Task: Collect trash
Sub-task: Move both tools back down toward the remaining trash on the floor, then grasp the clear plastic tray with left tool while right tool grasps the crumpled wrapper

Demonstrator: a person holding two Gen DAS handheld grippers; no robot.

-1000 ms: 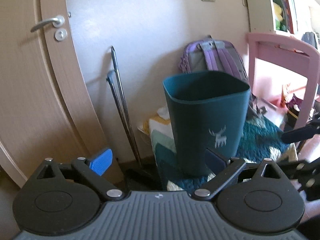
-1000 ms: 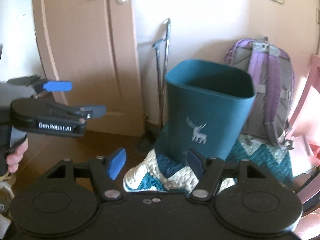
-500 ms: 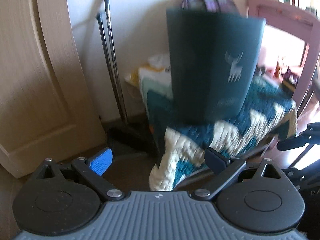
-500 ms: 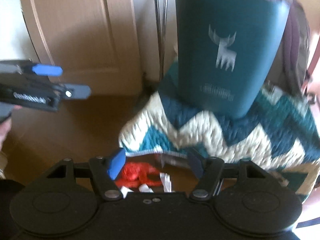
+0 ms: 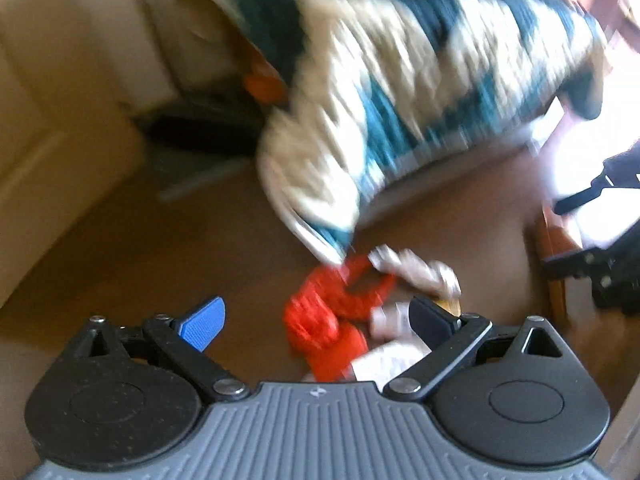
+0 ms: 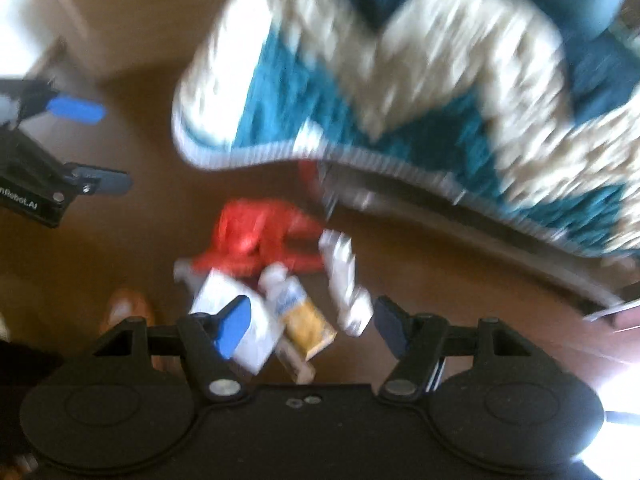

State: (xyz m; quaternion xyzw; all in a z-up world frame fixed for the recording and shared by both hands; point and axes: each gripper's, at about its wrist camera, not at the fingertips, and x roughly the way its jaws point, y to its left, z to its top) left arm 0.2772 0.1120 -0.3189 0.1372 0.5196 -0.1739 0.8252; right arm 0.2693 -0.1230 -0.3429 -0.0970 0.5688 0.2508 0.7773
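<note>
A small heap of trash lies on the brown floor below the blanket's hanging corner. It holds a crumpled red bag [image 5: 324, 316] [image 6: 256, 236], a white box [image 6: 244, 320], a yellow and white packet [image 6: 304, 316] and crumpled white paper [image 6: 346, 280] [image 5: 416, 270]. My left gripper [image 5: 316, 320] is open above the heap with nothing between its fingers. My right gripper [image 6: 310, 324] is open too, hovering over the box and packet. The left gripper [image 6: 76, 144] also shows at the left edge of the right wrist view. Both views are blurred by motion.
A teal and cream zigzag blanket [image 5: 400, 80] [image 6: 400, 80] drapes over a low piece of furniture above the heap. A pale wooden door [image 5: 48, 100] stands at the left. A brown shoe [image 6: 126, 312] shows on the floor near the trash.
Both grippers have tilted down from the teal bin toward the floor. The bin has left the views and the trash heap has come in. Both grippers stay open.
</note>
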